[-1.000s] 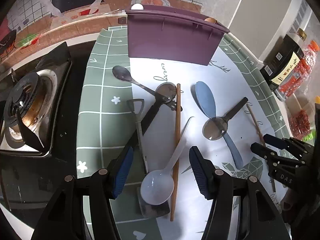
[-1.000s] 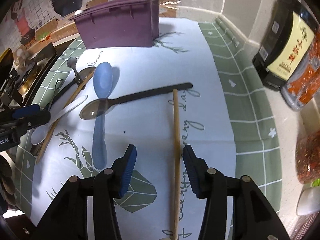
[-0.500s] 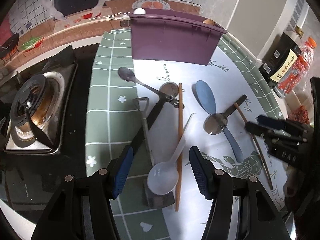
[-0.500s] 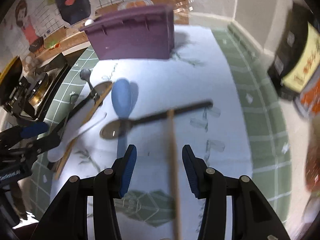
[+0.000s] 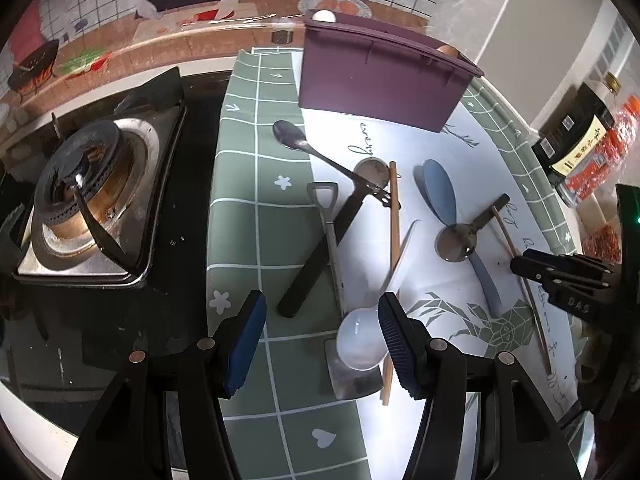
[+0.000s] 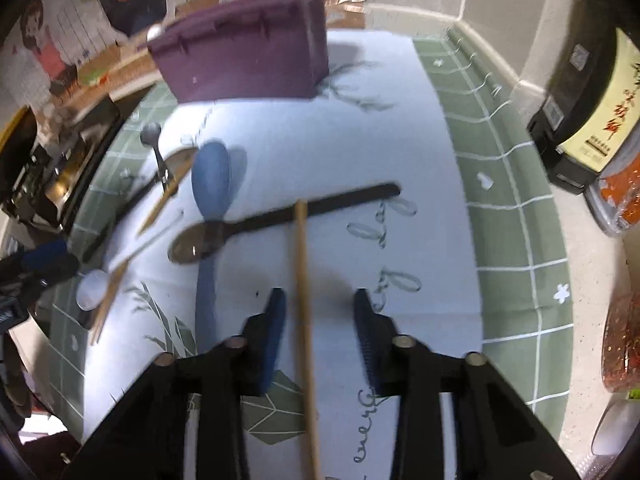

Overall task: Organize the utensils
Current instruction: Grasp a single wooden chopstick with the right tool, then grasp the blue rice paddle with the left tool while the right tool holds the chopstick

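A purple utensil holder (image 5: 380, 80) stands at the back of the mat; it also shows in the right wrist view (image 6: 244, 64). Several utensils lie on the mat: a white plastic spoon (image 5: 362, 340), a wooden chopstick (image 5: 394, 240), a small metal shovel (image 5: 332, 248), a black-handled spoon (image 5: 320, 256), a steel spoon (image 5: 296, 138), a blue rice paddle (image 5: 444, 200), a black-handled metal spoon (image 6: 248, 228). My left gripper (image 5: 322, 344) is open above the white spoon. My right gripper (image 6: 318, 330) is open, straddling a second wooden chopstick (image 6: 302, 288) lying on the mat.
A gas stove (image 5: 84, 200) sits left of the green checked mat (image 5: 240, 216). A dark sauce bottle (image 6: 588, 100) and an orange-capped bottle (image 5: 600, 160) stand at the right by the wall. The counter's front edge is close below both grippers.
My left gripper has shifted left, so the white spoon now lies by its right finger. My right gripper has come down and forward around the chopstick.
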Tool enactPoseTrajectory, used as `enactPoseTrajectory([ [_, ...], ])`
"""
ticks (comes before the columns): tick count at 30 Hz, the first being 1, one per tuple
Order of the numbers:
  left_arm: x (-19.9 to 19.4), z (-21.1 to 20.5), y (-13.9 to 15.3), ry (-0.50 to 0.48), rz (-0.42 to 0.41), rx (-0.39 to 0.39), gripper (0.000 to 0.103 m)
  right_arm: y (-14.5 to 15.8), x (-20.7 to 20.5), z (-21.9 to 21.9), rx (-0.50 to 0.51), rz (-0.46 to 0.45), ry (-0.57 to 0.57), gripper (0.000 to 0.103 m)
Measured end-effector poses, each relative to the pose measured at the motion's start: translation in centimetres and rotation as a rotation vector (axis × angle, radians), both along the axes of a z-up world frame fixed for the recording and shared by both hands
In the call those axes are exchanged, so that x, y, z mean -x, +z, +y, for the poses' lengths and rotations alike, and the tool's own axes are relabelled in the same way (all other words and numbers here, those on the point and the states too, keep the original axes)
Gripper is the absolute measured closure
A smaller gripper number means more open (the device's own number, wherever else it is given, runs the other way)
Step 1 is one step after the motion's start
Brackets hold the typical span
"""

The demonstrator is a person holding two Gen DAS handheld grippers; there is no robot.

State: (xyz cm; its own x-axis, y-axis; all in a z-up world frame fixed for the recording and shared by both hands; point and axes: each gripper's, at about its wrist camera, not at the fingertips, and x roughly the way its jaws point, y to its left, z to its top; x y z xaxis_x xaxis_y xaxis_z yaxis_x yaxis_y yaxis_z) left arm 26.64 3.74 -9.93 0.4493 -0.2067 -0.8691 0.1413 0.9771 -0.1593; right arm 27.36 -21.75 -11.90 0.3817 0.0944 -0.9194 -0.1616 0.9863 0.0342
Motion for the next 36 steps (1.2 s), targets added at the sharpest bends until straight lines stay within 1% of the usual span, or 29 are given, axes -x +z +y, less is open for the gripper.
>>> enactPoseTrajectory([
  [1, -0.1, -0.2, 0.0, -0.005, 0.002, -0.001, 0.044, -0.1, 0.2, 0.3, 0.019, -0.002, 0.016, 0.084],
  [2, -0.2, -0.5, 0.1, -0.012, 0.002, -0.001, 0.044, -0.1, 0.5, 0.6, 0.032, 0.004, 0.037, 0.093],
  [3, -0.3, -0.9, 0.1, -0.021, 0.003, -0.002, 0.044, -0.1, 0.8, 0.7, 0.035, 0.008, 0.049, 0.097],
  [6, -0.4, -2.0, 0.2, -0.053, -0.004, -0.014, 0.044, 0.2, 1.8, 0.2, 0.013, 0.015, 0.052, 0.097],
  [12, -0.6, -3.8, 0.1, -0.102, -0.006, -0.031, 0.044, 2.0, 2.2, -3.5, -0.059, -0.021, -0.08, 0.097],
  [16, -0.9, -4.4, 0.0, -0.114, -0.002, -0.031, 0.044, 2.5, 2.2, -4.5, -0.093, -0.037, -0.117, 0.097],
  [19, -1.4, -5.1, 0.3, -0.136, 0.003, 0.007, 0.044, 2.5, 2.3, -4.5, -0.112, -0.041, -0.126, 0.097],
  [22, -2.9, -6.3, 0.7, -0.142, 0.018, 0.081, 0.044, 2.3, 2.3, -4.6, -0.125, -0.051, -0.144, 0.097],
  [25, -5.1, -8.3, 0.3, -0.126, 0.057, 0.12, 0.044, 2.2, 2.2, -5.1, -0.138, -0.057, -0.171, 0.097],
  [26, -5.7, -9.0, 0.2, -0.119, 0.062, 0.119, 0.044, 2.1, 2.2, -5.3, -0.138, -0.059, -0.179, 0.097],
  [28, -7.1, -10.4, -0.3, -0.077, 0.081, 0.107, 0.044, 2.1, 2.3, -5.7, -0.135, -0.063, -0.194, 0.097],
  [30, -8.2, -11.2, -0.8, -0.038, 0.092, 0.112, 0.044, 2.1, 2.4, -6.1, -0.13, -0.068, -0.206, 0.097],
  [34, -9.9, -12.6, -1.5, 0.037, 0.077, 0.039, 0.044, 1.9, 2.5, -6.5, -0.13, -0.072, -0.221, 0.097],
  [36, -10.4, -13.3, -1.9, 0.041, 0.081, 0.016, 0.044, 1.7, 2.5, -6.6, -0.133, -0.07, -0.223, 0.097],
])
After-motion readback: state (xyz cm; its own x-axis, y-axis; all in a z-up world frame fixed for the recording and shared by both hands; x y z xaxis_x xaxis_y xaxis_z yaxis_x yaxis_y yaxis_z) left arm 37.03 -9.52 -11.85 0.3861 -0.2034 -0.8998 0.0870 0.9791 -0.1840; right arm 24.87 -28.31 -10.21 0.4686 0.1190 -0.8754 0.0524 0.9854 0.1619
